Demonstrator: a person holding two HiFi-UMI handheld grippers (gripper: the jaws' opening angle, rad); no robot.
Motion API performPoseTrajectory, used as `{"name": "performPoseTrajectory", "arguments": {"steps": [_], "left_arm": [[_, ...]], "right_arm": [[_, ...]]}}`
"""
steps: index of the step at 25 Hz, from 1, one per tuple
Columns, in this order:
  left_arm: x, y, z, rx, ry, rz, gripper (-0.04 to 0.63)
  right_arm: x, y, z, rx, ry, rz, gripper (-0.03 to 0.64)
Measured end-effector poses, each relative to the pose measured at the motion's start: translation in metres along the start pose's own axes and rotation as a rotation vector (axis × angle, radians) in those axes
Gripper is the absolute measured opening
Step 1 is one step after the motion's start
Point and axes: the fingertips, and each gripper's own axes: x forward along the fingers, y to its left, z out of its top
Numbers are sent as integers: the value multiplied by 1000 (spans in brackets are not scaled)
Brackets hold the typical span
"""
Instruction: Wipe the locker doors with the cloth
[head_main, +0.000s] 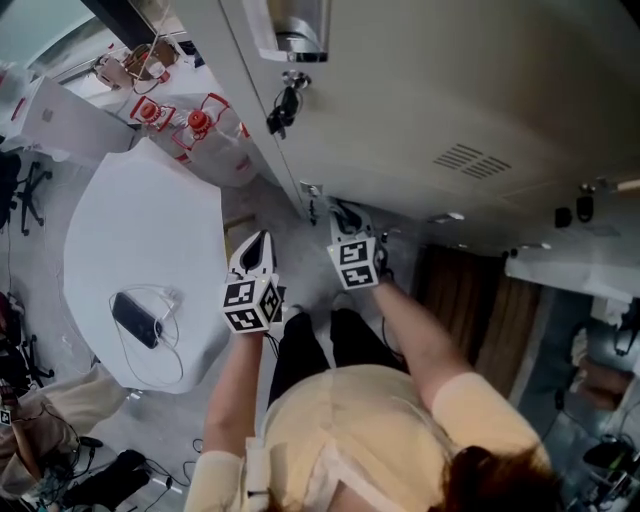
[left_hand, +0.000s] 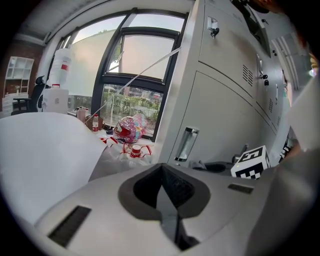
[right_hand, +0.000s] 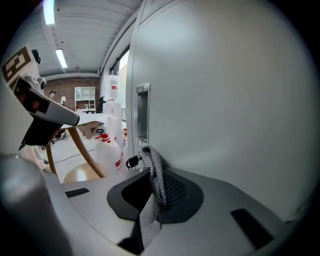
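Observation:
My right gripper (right_hand: 156, 172) is shut on a grey knitted cloth (right_hand: 154, 172), whose fold sticks up out of the jaws and touches the pale grey locker door (right_hand: 225, 100). Just beyond the cloth are a recessed door handle (right_hand: 142, 117) and a small padlock (right_hand: 132, 161). In the head view the right gripper (head_main: 346, 218) is low against the lockers (head_main: 420, 110). My left gripper (head_main: 257, 247) hangs to its left, away from the doors. Its jaws (left_hand: 162, 176) are shut with nothing between them. From there I see the locker doors (left_hand: 225, 115) and a chrome handle (left_hand: 186, 144).
A white rounded table (head_main: 140, 260) with a black device and cable (head_main: 136, 319) stands to the left. Large water bottles with red caps (head_main: 205, 135) sit on the floor by the lockers' corner. A wooden chair leg (right_hand: 82, 147) stands nearby. Keys hang from an upper door (head_main: 283, 105).

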Motion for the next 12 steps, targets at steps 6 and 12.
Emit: {"name": "performPoseTrajectory", "arguments": {"steps": [6, 12], "left_arm": [[10, -15, -1, 27, 15, -35, 2], [20, -30, -6, 59, 32, -68, 2]], "right_arm": [[-13, -17, -6, 3, 9, -32, 29], [-29, -36, -14, 24, 6, -72, 29]]}}
